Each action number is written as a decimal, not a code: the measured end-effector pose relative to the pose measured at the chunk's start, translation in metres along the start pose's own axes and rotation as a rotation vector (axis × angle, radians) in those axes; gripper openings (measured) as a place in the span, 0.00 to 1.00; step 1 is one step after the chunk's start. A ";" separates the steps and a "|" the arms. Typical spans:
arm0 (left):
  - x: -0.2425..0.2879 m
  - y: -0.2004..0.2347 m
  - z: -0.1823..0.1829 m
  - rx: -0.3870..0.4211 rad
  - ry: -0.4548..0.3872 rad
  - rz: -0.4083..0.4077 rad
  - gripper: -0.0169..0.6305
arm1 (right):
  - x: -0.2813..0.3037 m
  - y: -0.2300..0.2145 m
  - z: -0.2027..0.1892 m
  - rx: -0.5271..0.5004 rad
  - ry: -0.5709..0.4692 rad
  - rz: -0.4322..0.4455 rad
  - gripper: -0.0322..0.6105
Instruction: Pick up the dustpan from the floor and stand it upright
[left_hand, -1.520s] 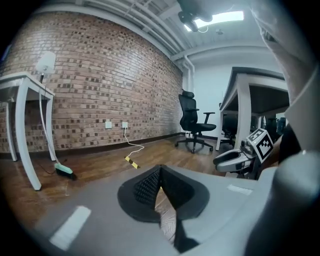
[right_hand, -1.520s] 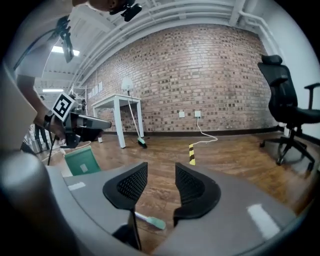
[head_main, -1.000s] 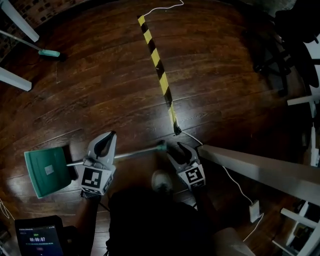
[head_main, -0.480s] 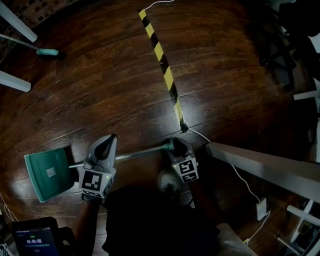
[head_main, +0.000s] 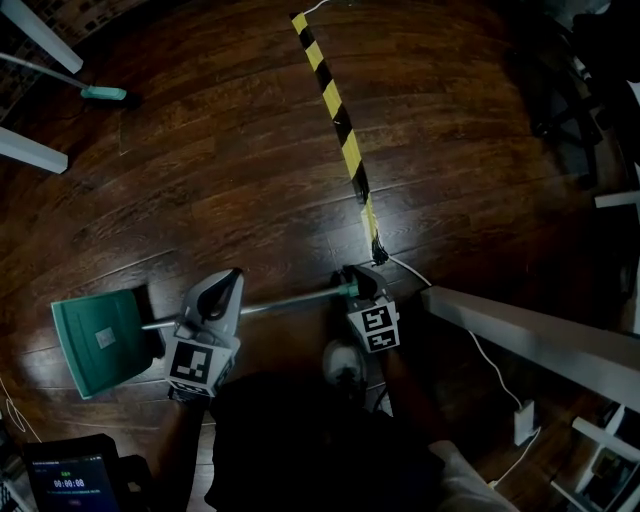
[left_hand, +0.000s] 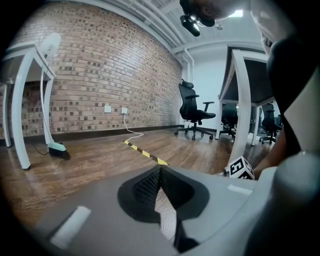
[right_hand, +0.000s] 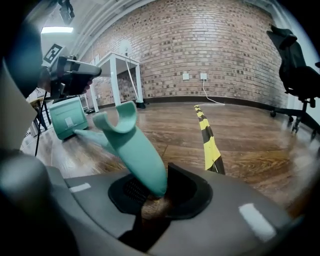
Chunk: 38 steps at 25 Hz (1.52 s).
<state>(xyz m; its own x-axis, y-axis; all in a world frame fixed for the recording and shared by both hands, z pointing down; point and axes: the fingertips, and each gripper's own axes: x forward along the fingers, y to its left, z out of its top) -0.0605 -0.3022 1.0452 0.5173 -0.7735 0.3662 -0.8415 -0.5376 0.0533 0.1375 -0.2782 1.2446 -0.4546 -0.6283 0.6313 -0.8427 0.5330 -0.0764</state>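
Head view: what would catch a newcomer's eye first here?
The teal dustpan lies on the dark wooden floor at lower left. Its long handle runs right to the right claw, which has just been closing on the handle's teal end. A yellow-and-black striped tape cuts down the floor from the top.

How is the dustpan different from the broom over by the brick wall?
The dustpan lies down on the floor, close by; the broom stands nearly upright, far off beside a white table leg. The dustpan's teal end is a wide scoop; the broom's is a narrow head. Both are teal with a thin pole.
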 end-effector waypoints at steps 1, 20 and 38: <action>-0.001 0.002 0.001 0.003 -0.003 0.003 0.03 | -0.001 0.000 0.001 -0.004 0.002 0.002 0.20; -0.105 0.022 0.190 -0.072 -0.017 0.145 0.03 | -0.153 -0.043 0.200 -0.043 -0.045 -0.169 0.24; -0.250 0.016 0.405 -0.173 0.023 0.232 0.03 | -0.293 0.015 0.370 -0.282 0.184 -0.274 0.35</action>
<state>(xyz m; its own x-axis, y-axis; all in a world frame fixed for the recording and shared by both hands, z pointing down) -0.1406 -0.2531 0.5784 0.3062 -0.8600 0.4081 -0.9519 -0.2806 0.1229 0.1512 -0.2962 0.7726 -0.1450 -0.6703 0.7278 -0.8014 0.5110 0.3110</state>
